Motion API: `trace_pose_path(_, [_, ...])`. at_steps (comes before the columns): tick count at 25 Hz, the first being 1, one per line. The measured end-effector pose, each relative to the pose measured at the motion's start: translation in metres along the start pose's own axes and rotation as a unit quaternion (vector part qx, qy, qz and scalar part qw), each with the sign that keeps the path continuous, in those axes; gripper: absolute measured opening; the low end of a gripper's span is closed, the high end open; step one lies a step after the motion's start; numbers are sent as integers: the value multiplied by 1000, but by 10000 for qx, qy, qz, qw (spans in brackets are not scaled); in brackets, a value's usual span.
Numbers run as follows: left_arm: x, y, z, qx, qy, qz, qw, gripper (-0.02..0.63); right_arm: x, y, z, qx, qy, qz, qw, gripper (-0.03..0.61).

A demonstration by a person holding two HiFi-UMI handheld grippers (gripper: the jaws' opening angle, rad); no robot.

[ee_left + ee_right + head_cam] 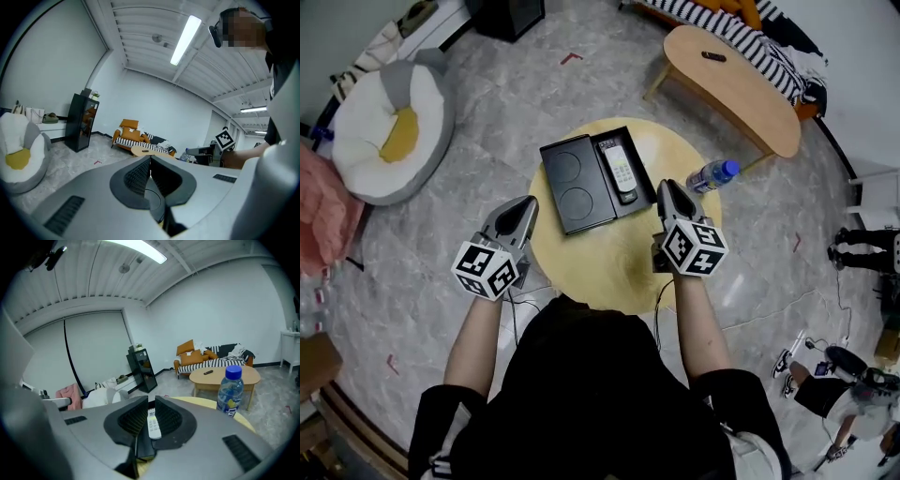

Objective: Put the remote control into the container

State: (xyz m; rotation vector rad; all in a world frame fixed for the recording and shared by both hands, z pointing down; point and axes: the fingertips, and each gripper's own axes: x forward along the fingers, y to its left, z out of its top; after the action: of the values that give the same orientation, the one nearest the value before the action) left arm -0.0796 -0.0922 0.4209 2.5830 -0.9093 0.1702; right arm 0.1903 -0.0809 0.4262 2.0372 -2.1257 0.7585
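Note:
A white remote control (pixel 622 169) lies lengthwise in the right half of an open black container (pixel 581 220) on a round yellow table (pixel 609 267). My right gripper (pixel 666 186) hovers just right of the container, clear of it. Its jaws stand a narrow gap apart with nothing gripped. In the right gripper view the remote control (pixel 152 423) shows through that gap between the right gripper's (pixel 151 398) jaws, lying farther off. My left gripper (pixel 528 202) hangs at the table's left edge, beside the container, shut and empty. The left gripper (pixel 150 159) in its own view has its pads pressed together.
A water bottle (pixel 711 174) with a blue cap stands on the table right of my right gripper, and the bottle (pixel 230 391) also shows in the right gripper view. A wooden coffee table (pixel 731 94) sits at the back right. A white floor cushion (pixel 389 127) lies at the far left.

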Motion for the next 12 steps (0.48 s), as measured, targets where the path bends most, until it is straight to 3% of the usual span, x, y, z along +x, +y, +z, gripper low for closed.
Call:
trace_pose_path(5, [0, -5, 9, 161, -71, -57, 9998, 6, -34, -15, -9, 98, -168, -190, 9996, 23])
trace_pose_path(12, [15, -20, 23, 99, -301, -145, 9994, 6, -69, -13, 1, -384, -472, -10, 9981, 9])
